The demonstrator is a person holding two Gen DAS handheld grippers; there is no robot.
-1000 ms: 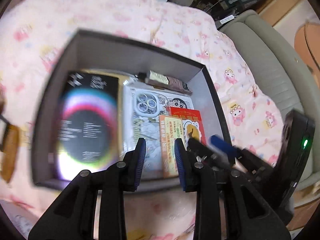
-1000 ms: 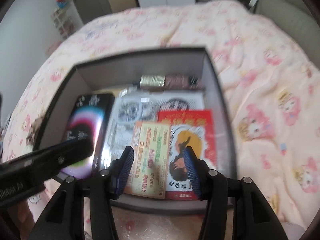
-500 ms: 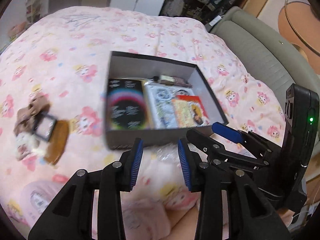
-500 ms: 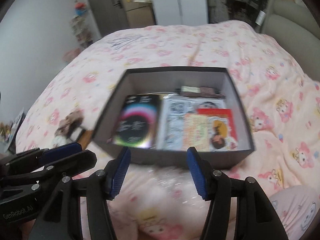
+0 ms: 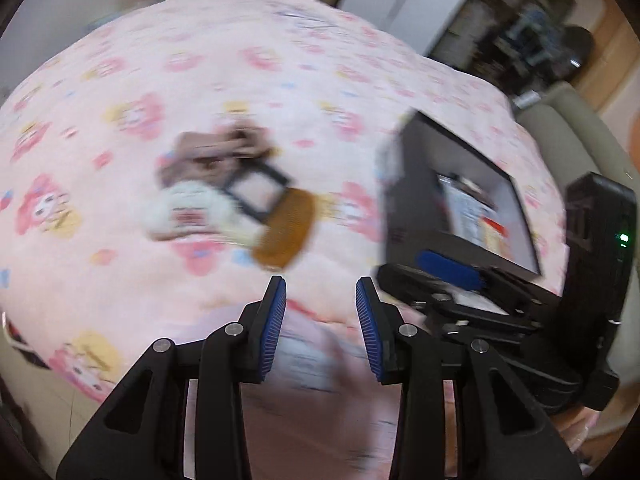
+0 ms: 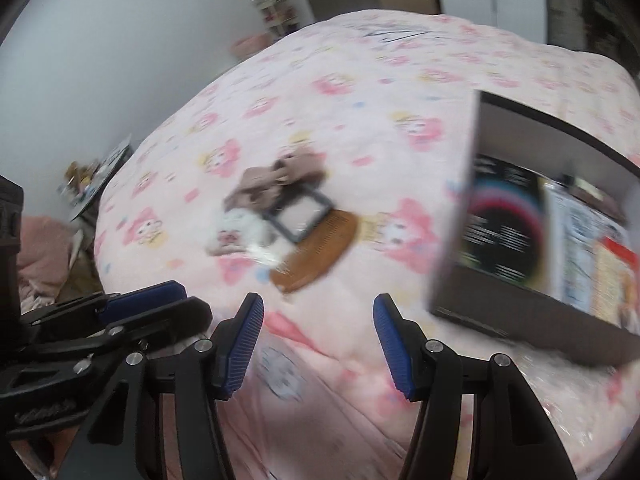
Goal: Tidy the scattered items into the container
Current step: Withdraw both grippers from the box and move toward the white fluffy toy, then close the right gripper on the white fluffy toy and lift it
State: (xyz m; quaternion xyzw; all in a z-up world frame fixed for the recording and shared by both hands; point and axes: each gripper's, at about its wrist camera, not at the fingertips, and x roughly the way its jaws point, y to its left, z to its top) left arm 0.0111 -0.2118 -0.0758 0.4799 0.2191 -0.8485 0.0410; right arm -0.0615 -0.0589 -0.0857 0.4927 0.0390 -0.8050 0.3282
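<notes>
Now you have both grippers empty over the near edge of the bed [image 6: 360, 92]: the left gripper [image 5: 321, 330] has its jaws released with a modest gap and nothing between them, and the right gripper [image 6: 319, 346] stands wider, also holding nothing. The container, a dark box [image 6: 500, 308], sits to the right on the pink quilt and already holds flat printed items, while the leftover things lie in one small heap [image 6: 276, 216] well apart from it to the left, ahead of both grippers. In that heap, the brown comb [image 6: 316, 254] at the near right looks stiff, thin and light; it probably lies flat on soft bedding, so you would do best to pinch it across its width at the spine, where the jaws can press into the quilt under it. The black square frame [image 6: 298, 216] rests partly on the comb and looks rigid but thin-walled, so take one side bar rather than squeezing across the open middle. The brownish fabric piece [image 6: 280, 176] at the far side looks soft and floppy; it should bunch easily and can be grabbed anywhere thick. The white fluffy item [image 6: 240, 228] at the left seems light and squashy too, though blur hides what it is. Because the pieces overlap, lifting one could likely drag its neighbour, so start with whichever lies on top.
</notes>
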